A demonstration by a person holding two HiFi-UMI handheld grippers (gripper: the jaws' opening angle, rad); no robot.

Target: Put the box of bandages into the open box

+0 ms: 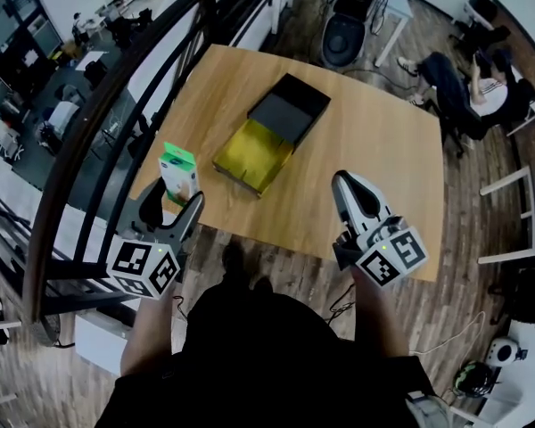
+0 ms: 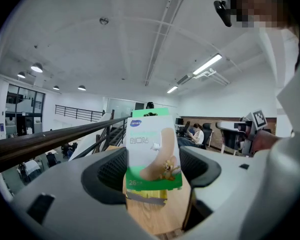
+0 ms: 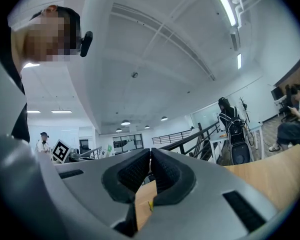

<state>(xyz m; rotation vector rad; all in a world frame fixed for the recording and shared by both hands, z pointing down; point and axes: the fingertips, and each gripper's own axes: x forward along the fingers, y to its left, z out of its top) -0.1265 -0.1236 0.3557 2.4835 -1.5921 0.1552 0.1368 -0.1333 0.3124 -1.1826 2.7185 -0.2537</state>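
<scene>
The box of bandages (image 1: 179, 172) is stood upright at the left edge of the wooden surface (image 1: 374, 150), its green and white front turned toward the left gripper (image 1: 173, 202). In the left gripper view, that gripper (image 2: 152, 170) is seen released, its 2 jaws spread wide, and the box of bandages (image 2: 152, 149) is framed in the gap between them. Whether the pads touch its sides cannot be told.

The open box (image 1: 252, 154) is found near the middle of the surface, well apart from the box of bandages. Its yellow inside is exposed and a black part lies against its far end.

The right gripper (image 1: 346, 185) is held over the near right part of the surface. In its own view, the right gripper (image 3: 150, 160) is shown clenched, the 2 pads pressed together with nothing between them.
</scene>
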